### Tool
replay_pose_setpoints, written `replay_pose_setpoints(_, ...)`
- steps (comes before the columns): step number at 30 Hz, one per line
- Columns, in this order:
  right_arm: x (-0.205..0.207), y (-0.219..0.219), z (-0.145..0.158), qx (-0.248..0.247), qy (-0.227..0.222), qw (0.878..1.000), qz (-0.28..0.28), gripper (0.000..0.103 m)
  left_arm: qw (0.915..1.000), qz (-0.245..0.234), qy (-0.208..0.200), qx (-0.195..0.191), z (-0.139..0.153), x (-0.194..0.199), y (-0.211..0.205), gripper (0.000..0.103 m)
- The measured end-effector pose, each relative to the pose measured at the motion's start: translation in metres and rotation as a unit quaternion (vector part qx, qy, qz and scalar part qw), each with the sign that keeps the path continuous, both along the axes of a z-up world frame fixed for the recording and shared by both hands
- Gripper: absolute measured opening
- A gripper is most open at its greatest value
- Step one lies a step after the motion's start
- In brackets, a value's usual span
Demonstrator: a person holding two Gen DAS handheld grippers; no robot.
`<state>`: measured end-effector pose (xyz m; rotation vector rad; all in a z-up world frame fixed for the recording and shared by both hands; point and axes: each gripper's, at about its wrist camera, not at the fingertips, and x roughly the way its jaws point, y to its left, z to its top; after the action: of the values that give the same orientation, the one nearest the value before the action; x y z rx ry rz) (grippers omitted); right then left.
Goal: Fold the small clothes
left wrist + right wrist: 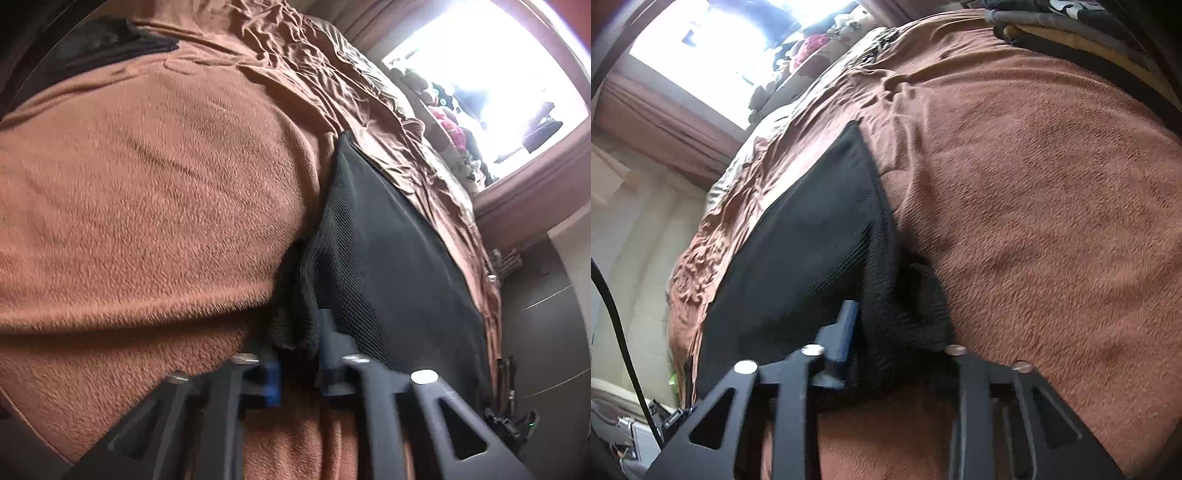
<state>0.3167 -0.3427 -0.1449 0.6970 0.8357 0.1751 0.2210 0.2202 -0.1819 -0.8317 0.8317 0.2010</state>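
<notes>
A black ribbed garment lies on a bed covered by a fuzzy brown blanket. In the left wrist view the garment stretches from the lower centre up toward 1 o'clock, its far corner ending near the rumpled brown sheet. The left hand-held gripper is closed narrow on the garment's near corner, a bunch of the dark cloth pinched between its blue pads.

In the right wrist view the same garment runs from the lower centre toward 11 o'clock. The right hand-held gripper is also drawn narrow, clamped on a gathered fold of the garment's near edge; only its left blue pad shows, the other being buried under cloth.

A bright window sits at 1 o'clock in the left view, with a heap of mixed items below it. At 1 o'clock in the right view, another dark piece with a yellow-edged band rests on the blanket.
</notes>
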Motion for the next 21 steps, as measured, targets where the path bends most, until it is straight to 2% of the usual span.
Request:
replay_pose_setpoints(1, -0.001, 0.001, 0.002, 0.002, -0.001, 1.0, -0.001, 0.002, 1.0, 0.0, 0.001, 0.004, 0.001, 0.0, 0.001, 0.007)
replay_pose_setpoints(2, -0.003, -0.001, 0.005, 0.007, -0.005, 1.0, -0.004, 0.001, 0.9999, 0.0, 0.001, 0.011, 0.004, 0.0, 0.0, 0.006)
replay_pose_setpoints(5, -0.012, -0.002, 0.017, 0.009, -0.019, 1.0, -0.011, 0.0, 0.9995, -0.002, -0.008, 0.03, 0.017, -0.001, -0.002, 0.005)
replay_pose_setpoints(7, -0.02, -0.006, 0.022, 0.029, -0.022, 0.999, -0.013, 0.0, 0.9994, -0.001, -0.018, 0.03, 0.026, -0.003, 0.0, 0.005)
replay_pose_setpoints(13, -0.042, -0.01, 0.038, 0.026, -0.029, 0.999, -0.018, 0.0, 0.9988, 0.0, -0.036, 0.031, 0.049, -0.016, 0.0, 0.005)
replay_pose_setpoints(21, -0.071, -0.023, 0.034, 0.026, -0.013, 0.999, -0.015, 0.0, 0.9989, -0.007, -0.041, 0.023, 0.048, -0.045, -0.005, 0.005)
